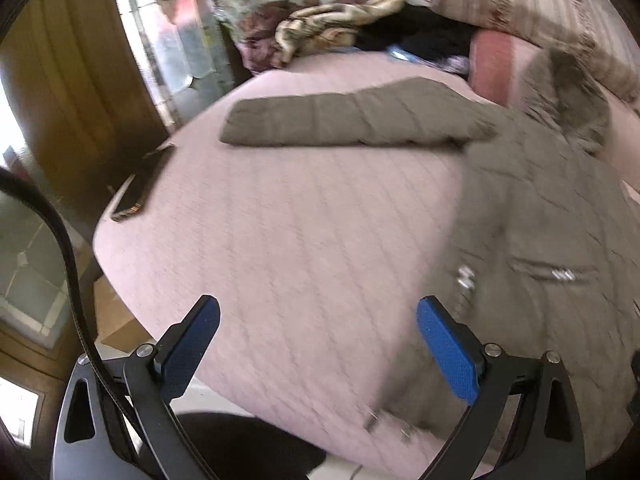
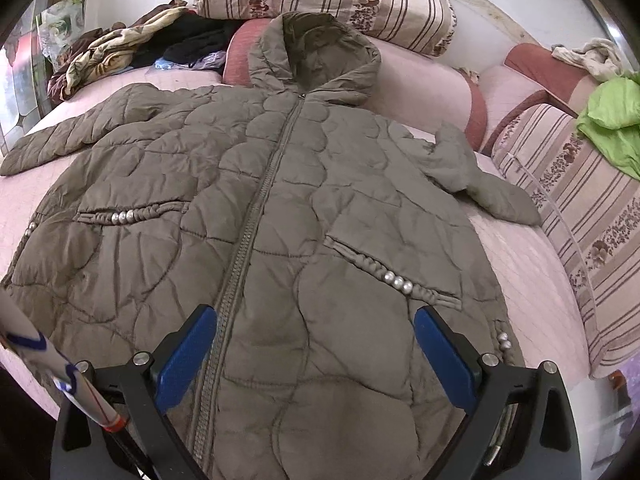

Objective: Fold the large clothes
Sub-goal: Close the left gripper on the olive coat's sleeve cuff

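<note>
A quilted olive coat [image 2: 280, 208] lies face up and zipped on a pink quilted bed [image 1: 280, 220], hood [image 2: 316, 52] at the far end, hem nearest the cameras. Its left sleeve [image 1: 348, 120] stretches flat out to the left across the bedcover, while the right sleeve [image 2: 480, 176] lies rumpled and bent toward the right edge. 2 slanted pockets with silver beads [image 2: 396, 280] sit either side of the zip [image 2: 256, 216]. The left claw [image 1: 318, 344] hangs over bare bedcover just left of the coat's hem, its blue pads spread wide with nothing between them. The right claw [image 2: 316, 356] hovers above the lower front of the coat, likewise gaping and empty. At the far left of the bed lies a heap of patterned blankets and dark clothes [image 2: 132, 48]; a striped floral bolster [image 2: 328, 0] rests behind the hood, another striped cushion [image 2: 568, 216] lines the right side, and a bright green cloth [image 2: 612, 120] is draped over it. A dark flat object [image 1: 144, 184], too blurred to identify, sits at the bed's left edge, beside a brown wooden door [image 1: 72, 92].
</note>
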